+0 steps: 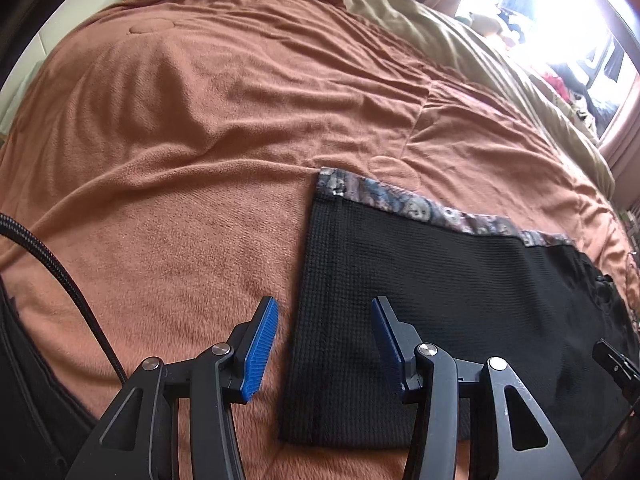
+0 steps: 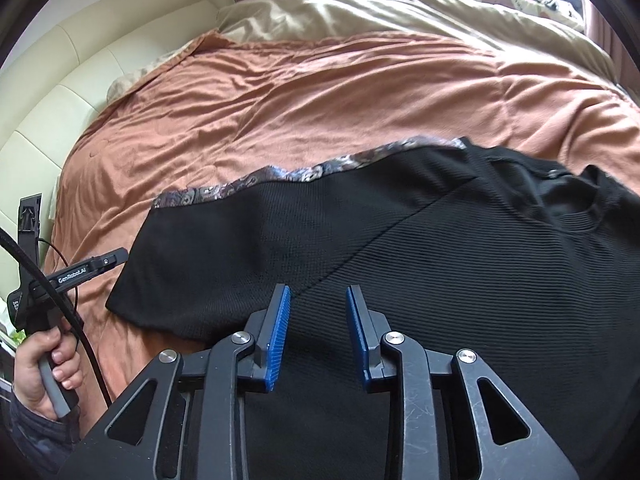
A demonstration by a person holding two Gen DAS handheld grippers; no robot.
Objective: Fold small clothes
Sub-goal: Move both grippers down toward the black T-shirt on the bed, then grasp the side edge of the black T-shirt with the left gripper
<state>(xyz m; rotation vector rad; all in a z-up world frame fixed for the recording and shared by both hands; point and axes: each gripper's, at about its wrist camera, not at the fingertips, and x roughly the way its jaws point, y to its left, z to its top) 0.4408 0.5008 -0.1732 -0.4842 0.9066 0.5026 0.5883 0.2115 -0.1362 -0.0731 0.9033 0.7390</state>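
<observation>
1. A black ribbed knit top (image 2: 460, 248) with a strip of patterned brown and grey paisley trim (image 2: 304, 174) along its far edge is laid flat on a rumpled rust-orange fleece blanket (image 2: 320, 92) that covers a bed.
2. A fold is seen in the garment: a flap of waffle-textured black fabric (image 1: 400, 264) is turned over the finer ribbed body, and a diagonal edge is formed between them in the right wrist view.
3. The round neckline of the top (image 2: 576, 208) is seen at the right side of the right wrist view.
4. The left gripper (image 1: 325, 320), black with blue ribbed pads, is held above the near left edge of the garment; its jaws are parted, with one pad over the blanket and the other over the black fabric, and nothing is clamped between them.
5. The right gripper (image 2: 318, 312) is held low over the middle of the garment, near the diagonal fold edge; its jaws stand narrowly apart, and no fabric is pinched between the pads.
6. In the right wrist view, the left gripper's handle is gripped by a person's hand (image 2: 44, 376) at the lower left.
7. A beige quilt (image 2: 400, 12) is spread beyond the blanket, and a cream padded headboard (image 2: 80, 76) is seen at the left.
</observation>
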